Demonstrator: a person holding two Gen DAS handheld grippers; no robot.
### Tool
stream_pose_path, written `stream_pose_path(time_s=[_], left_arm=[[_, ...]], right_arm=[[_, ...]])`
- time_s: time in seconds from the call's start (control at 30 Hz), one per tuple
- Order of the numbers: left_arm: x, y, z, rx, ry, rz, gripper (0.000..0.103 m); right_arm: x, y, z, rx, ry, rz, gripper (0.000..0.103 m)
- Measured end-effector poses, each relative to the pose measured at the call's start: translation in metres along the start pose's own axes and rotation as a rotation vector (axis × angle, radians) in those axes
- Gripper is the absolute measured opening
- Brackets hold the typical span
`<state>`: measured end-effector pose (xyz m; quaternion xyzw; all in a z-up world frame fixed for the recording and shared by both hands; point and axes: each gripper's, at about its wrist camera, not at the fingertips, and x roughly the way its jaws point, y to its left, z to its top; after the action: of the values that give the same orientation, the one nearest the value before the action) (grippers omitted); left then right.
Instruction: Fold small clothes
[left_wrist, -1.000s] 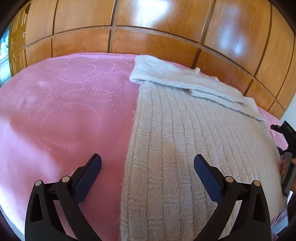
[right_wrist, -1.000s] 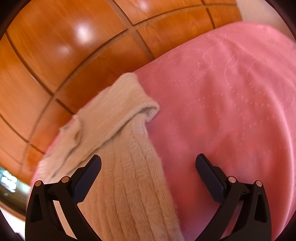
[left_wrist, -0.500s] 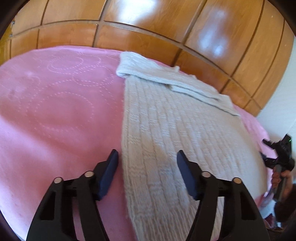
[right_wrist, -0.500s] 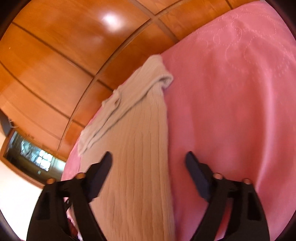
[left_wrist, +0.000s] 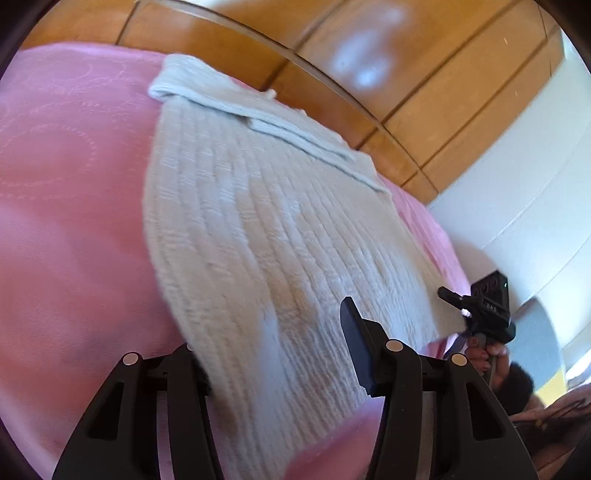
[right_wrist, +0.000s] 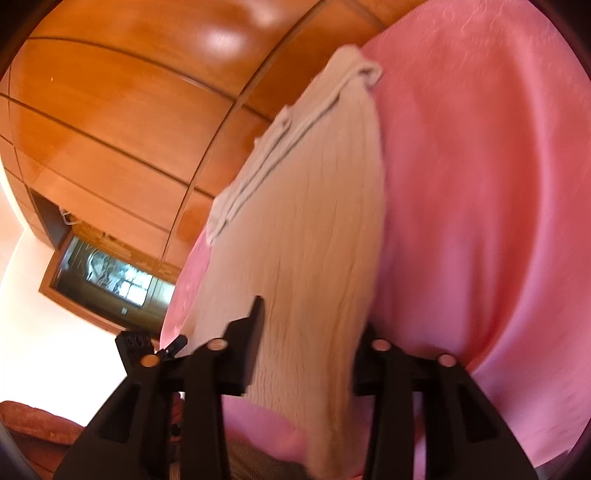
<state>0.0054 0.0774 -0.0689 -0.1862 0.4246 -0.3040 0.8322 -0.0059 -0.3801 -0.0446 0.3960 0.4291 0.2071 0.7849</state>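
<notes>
Pink bedspread (left_wrist: 66, 229) with a faint stitched circle pattern covers the bed and takes up most of both views; glossy wooden panelling (right_wrist: 122, 110) stands behind its far edge. On the spread lies the grey knit sweater (left_wrist: 266, 229), ribbed, its far end folded over into a layered band (left_wrist: 258, 110) near the panelling. Long axis runs from that band toward the cameras, ribs parallel to it. Near hem is raised off the spread at both corners. Left gripper (left_wrist: 275, 356): the sweater's left edge passes between its fingers, the left finger mostly hidden under the fabric; jaws narrowed around the cloth, firm clamp not confirmed owing to blur. Right gripper (right_wrist: 314, 334): the right edge runs between its fingers, which are likewise drawn in around the knit; contact uncertain.
</notes>
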Motion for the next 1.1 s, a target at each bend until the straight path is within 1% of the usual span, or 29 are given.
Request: stream_pose_path(time_s=[0.03,0.07,0.1,0.13,0.17,0.2,0.27,0.33,0.5,0.57,0.63,0.73,0.8,0.87,0.93,0.97,1.1], left_arm=[[0.002,-0.002,0.001,-0.003,0.0,0.006,0.05],[0.004,-0.002,0.002,-0.018,-0.002,0.003,0.049],[0.004,-0.001,0.003,-0.034,-0.003,0.005,0.031],[0.006,0.001,0.004,-0.053,0.001,0.022,0.02],[0.007,0.002,0.006,-0.074,0.005,0.042,0.015],[0.005,0.003,0.007,-0.09,-0.006,0.054,0.006],[-0.001,0.006,0.011,-0.103,-0.03,0.05,0.006],[-0.011,0.001,0.014,-0.095,-0.063,0.032,0.006],[-0.038,-0.027,0.021,0.001,-0.141,-0.04,0.005],[-0.046,-0.032,0.024,0.01,-0.165,-0.068,0.005],[-0.053,-0.033,0.026,-0.003,-0.185,-0.108,0.005],[-0.061,-0.036,0.029,-0.021,-0.202,-0.162,0.005],[-0.069,-0.042,0.032,-0.012,-0.205,-0.199,0.005],[-0.078,-0.051,0.033,0.019,-0.195,-0.237,0.005],[-0.089,-0.058,0.032,0.045,-0.184,-0.278,0.005],[-0.097,-0.062,0.032,0.051,-0.18,-0.31,0.005],[-0.12,-0.066,0.027,0.028,-0.145,-0.412,0.005]], right_arm=[[0.004,0.0,-0.001,-0.01,0.005,-0.013,0.01],[0.007,-0.002,-0.001,-0.007,0.005,-0.012,0.008],[0.006,-0.002,-0.003,0.0,0.0,0.006,0.008],[0.004,-0.002,-0.003,0.005,-0.005,0.022,0.008],[0.001,-0.001,-0.004,0.002,-0.008,0.033,0.008],[-0.001,0.001,-0.005,-0.011,-0.013,0.037,0.007],[-0.009,0.003,-0.006,-0.023,-0.031,0.079,0.007],[-0.017,0.003,-0.008,-0.019,-0.051,0.13,0.007],[-0.036,0.011,-0.01,-0.051,-0.098,0.241,0.007],[-0.041,0.018,-0.01,-0.07,-0.113,0.274,0.007],[-0.048,0.027,-0.009,-0.097,-0.133,0.311,0.006],[-0.055,0.038,-0.009,-0.125,-0.151,0.344,0.006],[-0.065,0.043,-0.013,-0.136,-0.16,0.359,0.006],[-0.076,0.046,-0.02,-0.136,-0.166,0.385,0.006],[-0.088,0.048,-0.028,-0.136,-0.173,0.429,0.006],[-0.095,0.05,-0.033,-0.141,-0.179,0.45,0.006],[-0.124,0.057,-0.059,-0.161,-0.197,0.519,0.007]])
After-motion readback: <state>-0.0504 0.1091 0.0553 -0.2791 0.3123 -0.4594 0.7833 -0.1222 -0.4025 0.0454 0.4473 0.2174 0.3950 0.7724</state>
